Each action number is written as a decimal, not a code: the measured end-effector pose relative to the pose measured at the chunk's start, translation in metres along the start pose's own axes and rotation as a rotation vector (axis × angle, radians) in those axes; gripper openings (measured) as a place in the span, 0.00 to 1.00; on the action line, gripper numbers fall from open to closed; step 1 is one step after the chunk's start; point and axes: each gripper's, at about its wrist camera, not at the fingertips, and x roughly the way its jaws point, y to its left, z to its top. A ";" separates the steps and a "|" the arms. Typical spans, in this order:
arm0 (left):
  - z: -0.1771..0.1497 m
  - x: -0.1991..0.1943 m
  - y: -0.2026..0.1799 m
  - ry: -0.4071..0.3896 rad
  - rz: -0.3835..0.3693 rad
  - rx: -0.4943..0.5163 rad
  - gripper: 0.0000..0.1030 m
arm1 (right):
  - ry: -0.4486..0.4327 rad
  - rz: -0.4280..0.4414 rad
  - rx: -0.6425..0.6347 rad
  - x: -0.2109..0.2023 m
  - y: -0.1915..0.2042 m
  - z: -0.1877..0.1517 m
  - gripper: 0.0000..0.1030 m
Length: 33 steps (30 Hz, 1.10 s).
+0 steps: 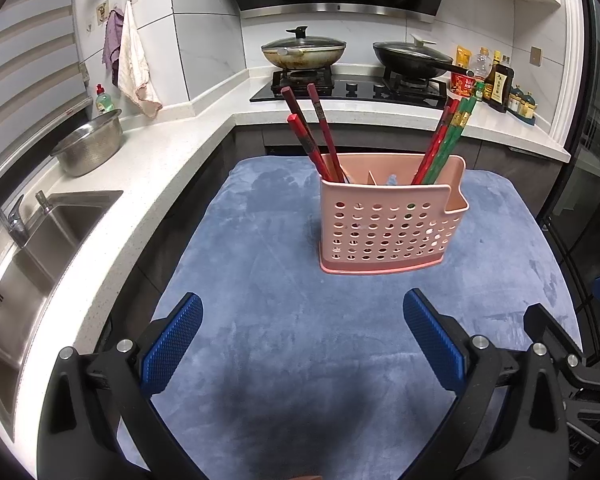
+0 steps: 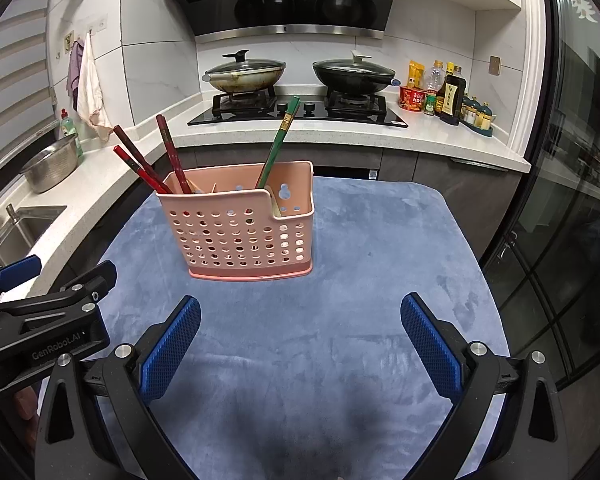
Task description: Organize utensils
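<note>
A pink perforated utensil holder stands upright on a blue cloth. Dark red chopsticks lean in its left compartment. Green and red chopsticks lean in its right part; in the right wrist view only a green one shows. My left gripper is open and empty, above the cloth in front of the holder. My right gripper is open and empty, likewise in front of it. The left gripper's body shows at the right wrist view's left edge.
A white counter runs along the left with a steel sink and a steel colander. Behind is a stove with two lidded pans. Sauce bottles stand at the right. A glass door is on the right.
</note>
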 end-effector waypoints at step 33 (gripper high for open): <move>-0.002 0.004 -0.003 0.018 0.007 0.012 0.93 | 0.013 -0.010 0.008 0.002 -0.005 -0.006 0.94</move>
